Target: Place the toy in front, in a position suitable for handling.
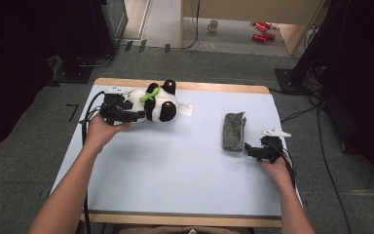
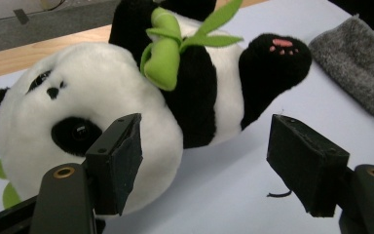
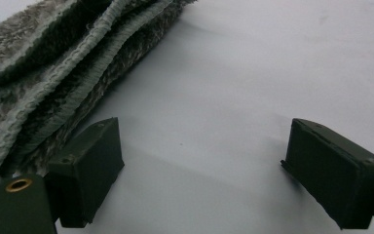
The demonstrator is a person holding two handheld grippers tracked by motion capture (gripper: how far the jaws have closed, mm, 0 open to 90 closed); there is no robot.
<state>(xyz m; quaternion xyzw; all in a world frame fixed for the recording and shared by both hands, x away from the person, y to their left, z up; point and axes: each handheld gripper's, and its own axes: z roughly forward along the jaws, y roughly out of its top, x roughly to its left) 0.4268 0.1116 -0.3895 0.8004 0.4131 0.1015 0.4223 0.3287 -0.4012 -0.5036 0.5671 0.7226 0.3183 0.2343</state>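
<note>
A black and white plush panda (image 1: 158,103) with a green bamboo sprig lies on its back at the table's far left. My left gripper (image 1: 126,115) is open right at its head. In the left gripper view the panda (image 2: 126,97) lies just beyond the jaws, one jaw in front of its face, nothing held. A folded grey fuzzy cloth (image 1: 233,131) rests right of centre. My right gripper (image 1: 255,151) stands open just right of its near end. In the right gripper view the cloth (image 3: 44,73) lies past the left jaw, with bare table between the jaws.
The pale blue table top (image 1: 175,161) has a wooden rim. A white tag (image 1: 186,110) sticks out beside the panda. Beyond the table are carpet, cables, dark equipment at both sides, a mug (image 1: 213,25) and red items (image 1: 260,30) on the floor.
</note>
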